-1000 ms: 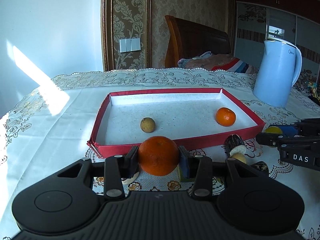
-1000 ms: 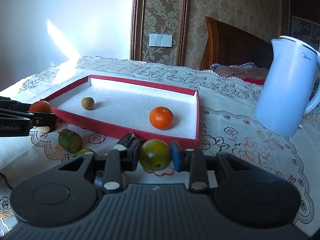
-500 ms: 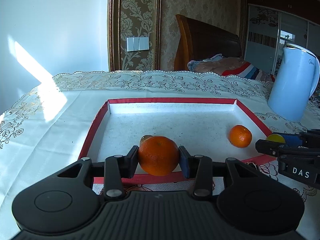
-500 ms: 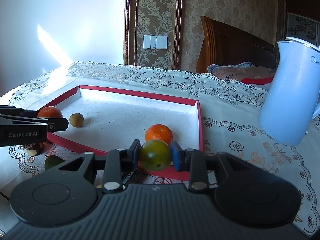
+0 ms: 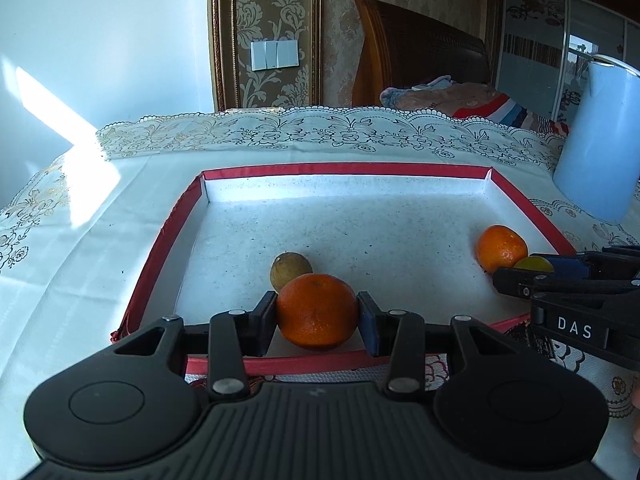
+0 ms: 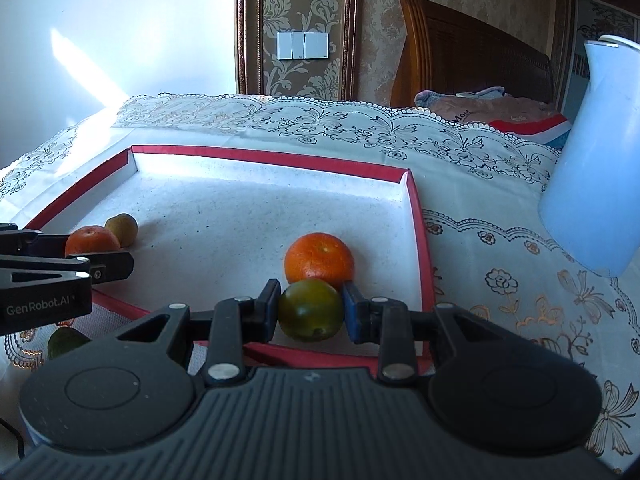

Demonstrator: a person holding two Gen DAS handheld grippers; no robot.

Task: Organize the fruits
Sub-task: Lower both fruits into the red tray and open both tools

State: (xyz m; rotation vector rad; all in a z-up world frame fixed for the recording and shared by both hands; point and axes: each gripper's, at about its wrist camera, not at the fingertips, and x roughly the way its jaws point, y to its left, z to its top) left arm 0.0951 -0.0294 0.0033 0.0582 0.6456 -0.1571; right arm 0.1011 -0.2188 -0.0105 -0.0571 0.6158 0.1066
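A red-rimmed tray (image 5: 344, 169) with a white floor lies on the lace tablecloth. My left gripper (image 5: 318, 318) is shut on a large orange (image 5: 318, 316), held just over the tray's near edge. A small brownish fruit (image 5: 290, 270) and a small orange (image 5: 500, 248) lie in the tray. My right gripper (image 6: 311, 312) is shut on a green-yellow fruit (image 6: 311, 310), over the tray's near right corner, right in front of the small orange (image 6: 319, 258). In the right wrist view the left gripper (image 6: 94, 254) with its orange shows at left.
A white-blue kettle (image 6: 596, 168) stands right of the tray (image 6: 424, 264). A green fruit (image 6: 64, 342) lies on the cloth in front of the tray. A wooden headboard and bedding are behind the table.
Both grippers have moved forward over the tray's near edge with their fruits held. The tray and its fruits now appear closer.
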